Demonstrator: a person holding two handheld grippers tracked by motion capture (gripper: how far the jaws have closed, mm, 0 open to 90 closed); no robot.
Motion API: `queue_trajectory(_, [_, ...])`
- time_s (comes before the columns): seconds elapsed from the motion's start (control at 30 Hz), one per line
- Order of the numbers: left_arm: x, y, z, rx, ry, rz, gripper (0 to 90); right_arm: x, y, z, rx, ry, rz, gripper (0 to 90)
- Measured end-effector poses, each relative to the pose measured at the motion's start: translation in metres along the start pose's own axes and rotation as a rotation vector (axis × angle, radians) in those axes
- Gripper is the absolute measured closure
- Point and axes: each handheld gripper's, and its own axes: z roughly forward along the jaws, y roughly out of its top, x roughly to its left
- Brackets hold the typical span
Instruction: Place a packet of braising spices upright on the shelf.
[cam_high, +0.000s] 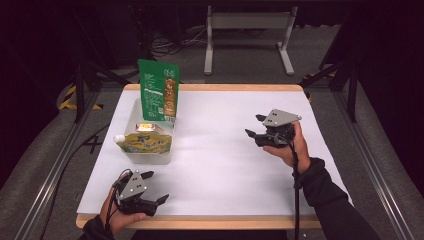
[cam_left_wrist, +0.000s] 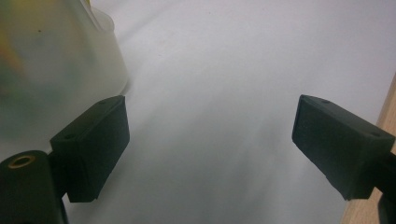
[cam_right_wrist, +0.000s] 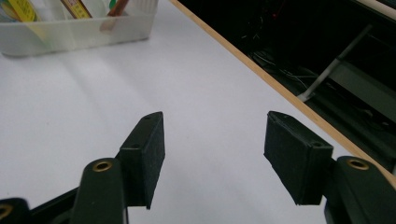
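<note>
A clear plastic bin (cam_high: 131, 117) stands at the table's left. A tall green pouch (cam_high: 159, 90) stands upright in its far end, and a yellow-green spouted pouch (cam_high: 142, 142) lies across its near end. Between them is a small red-and-white packet (cam_high: 145, 127). My left gripper (cam_high: 156, 186) rests near the front edge, just short of the bin, open and holding nothing. In the left gripper view its jaws (cam_left_wrist: 210, 140) stand wide apart, with the bin's wall (cam_left_wrist: 56, 60) close at the left. My right gripper (cam_high: 254, 125) hovers at the right, pointing toward the bin (cam_right_wrist: 79, 32), open and holding nothing (cam_right_wrist: 212, 154).
A white sheet (cam_high: 215, 160) covers the table, which has a wooden rim (cam_high: 200, 222). In the right gripper view the rim (cam_right_wrist: 261, 74) runs close beside the gripper. A metal stand (cam_high: 247, 22) is on the floor beyond the far edge. Rails flank both sides.
</note>
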Motion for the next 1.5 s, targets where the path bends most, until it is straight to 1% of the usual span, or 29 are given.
queue_trajectory(0.03, [0.000,0.000,0.000,0.001,0.000,0.000,11.1,-0.001,-0.003,-0.002,0.004,0.001,0.001,38.1])
queue_trajectory(0.1, [0.000,0.000,0.000,0.000,0.001,-0.001,11.1,-0.002,-0.007,-0.005,0.014,-0.014,-0.003,37.4])
queue_trajectory(0.17, [-0.001,0.000,-0.001,0.000,0.001,0.000,11.2,-0.003,-0.011,-0.009,0.029,-0.009,0.010,35.4])
queue_trajectory(0.23, [-0.001,0.000,-0.001,0.000,0.002,0.001,11.2,-0.002,-0.014,-0.013,0.016,-0.017,-0.001,35.7])
queue_trajectory(0.3, [-0.001,0.000,0.000,0.002,0.006,0.000,11.1,0.000,-0.019,-0.017,0.029,-0.015,-0.010,35.0])
queue_trajectory(0.37, [-0.001,0.000,0.000,0.002,0.009,-0.001,10.7,0.001,-0.022,-0.020,0.038,-0.024,-0.021,33.8])
queue_trajectory(0.47, [0.000,0.001,-0.001,-0.004,0.015,0.001,10.5,0.003,-0.026,-0.025,0.044,-0.025,-0.026,32.8])
queue_trajectory(0.57, [0.000,0.001,-0.001,-0.003,0.016,0.003,10.5,0.004,-0.032,-0.030,0.037,-0.022,-0.010,31.3])
queue_trajectory(0.6, [-0.001,0.001,0.000,-0.002,0.016,0.000,10.5,0.005,-0.037,-0.033,0.049,-0.024,-0.013,30.1])
queue_trajectory(0.63, [-0.001,0.001,0.000,-0.001,0.013,-0.002,10.5,0.005,-0.037,-0.033,0.049,-0.024,-0.013,30.1])
queue_trajectory(0.73, [-0.002,0.001,0.001,0.001,0.011,0.006,10.5,0.009,-0.046,-0.038,0.060,-0.016,-0.011,29.9])
queue_trajectory(0.9, [-0.002,0.002,0.001,0.000,0.011,0.005,10.5,0.012,-0.056,-0.045,0.077,-0.006,-0.002,27.9])
queue_trajectory(1.1, [-0.001,0.003,0.002,0.000,0.010,0.011,10.5,0.016,-0.067,-0.052,0.086,-0.002,0.010,25.0])
queue_trajectory(1.13, [-0.001,0.003,0.003,0.002,0.002,0.009,10.5,0.018,-0.071,-0.055,0.081,0.008,0.022,23.7])
queue_trajectory(1.3, [-0.001,0.004,0.005,0.006,0.003,0.023,10.4,0.023,-0.079,-0.061,0.094,-0.009,0.014,20.2])
queue_trajectory(1.43, [-0.001,0.006,0.007,0.010,-0.002,0.033,10.5,0.026,-0.086,-0.065,0.106,-0.023,0.033,17.8])
queue_trajectory(1.5, [-0.001,0.006,0.008,0.012,-0.003,0.042,10.5,0.027,-0.090,-0.069,0.098,-0.030,0.046,17.0])
